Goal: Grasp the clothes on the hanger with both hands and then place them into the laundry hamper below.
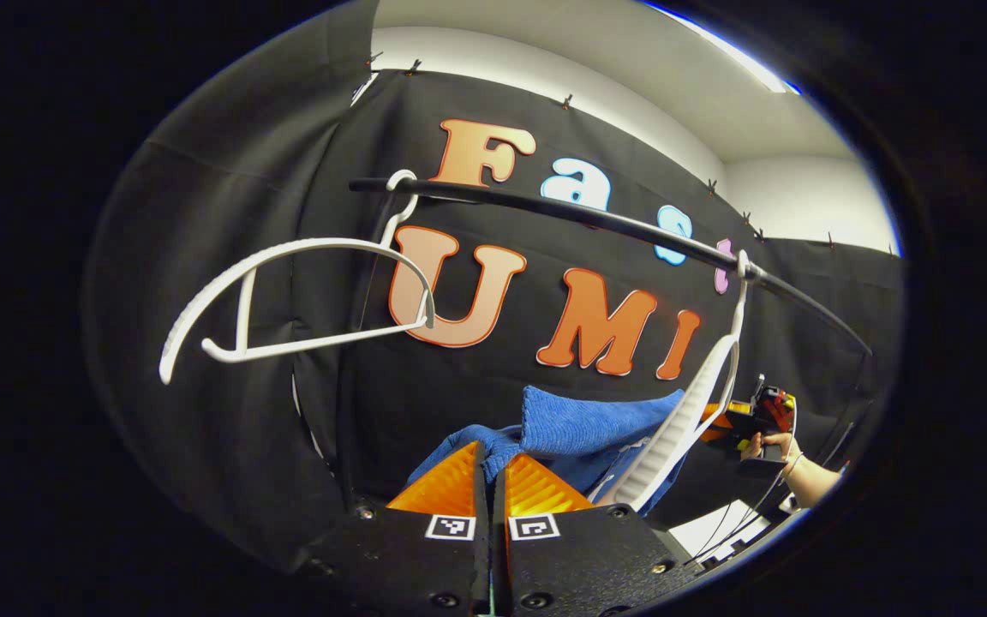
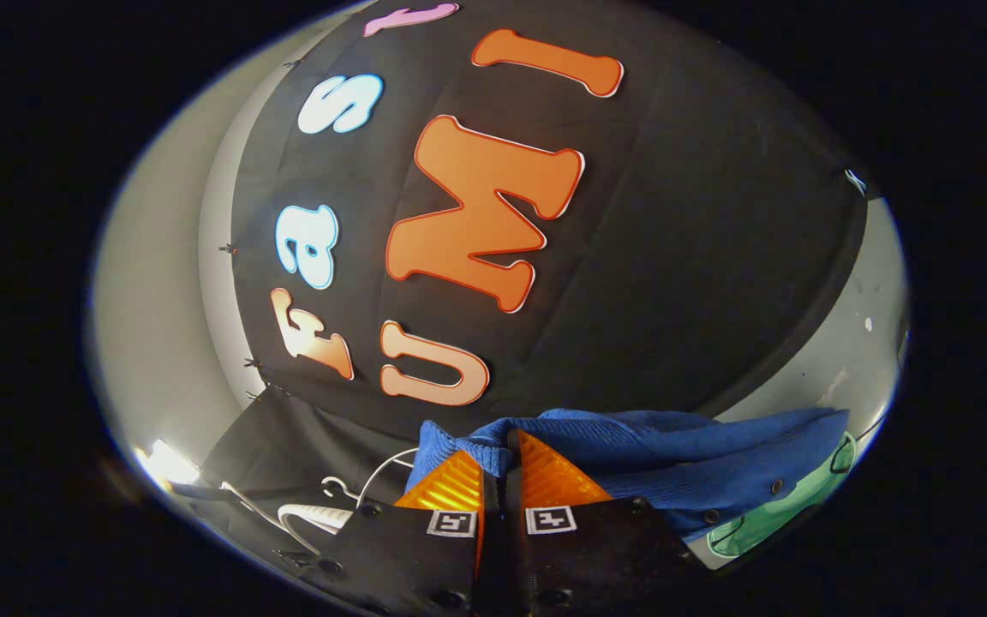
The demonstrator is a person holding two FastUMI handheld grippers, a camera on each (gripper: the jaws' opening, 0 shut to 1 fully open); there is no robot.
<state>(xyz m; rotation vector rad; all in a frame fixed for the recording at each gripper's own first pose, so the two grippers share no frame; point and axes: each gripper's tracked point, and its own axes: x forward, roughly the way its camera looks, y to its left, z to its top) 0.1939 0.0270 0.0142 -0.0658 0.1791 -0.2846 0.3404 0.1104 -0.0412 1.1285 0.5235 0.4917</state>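
Observation:
A blue knitted garment [image 1: 579, 424] bunches just ahead of my left gripper [image 1: 487, 447], which is shut on a fold of it. A white hanger [image 1: 690, 411] hangs tilted from the black rail [image 1: 596, 218], and its arm crosses in front of the cloth. Beyond that hanger, a hand [image 1: 772, 446] holds the right gripper [image 1: 750, 418]. In the right gripper view, my right gripper [image 2: 502, 441] is shut on the garment's ribbed edge, and the blue garment [image 2: 673, 446] stretches off to the right. A green laundry hamper [image 2: 793, 506] shows beneath the cloth at the lower right.
An empty white hanger [image 1: 288, 291] hangs at the left end of the rail. The right gripper view has a white hanger [image 2: 314, 514] at the lower left. Black cloth walls stand close behind. A pale surface with cables [image 1: 725, 531] lies at the lower right.

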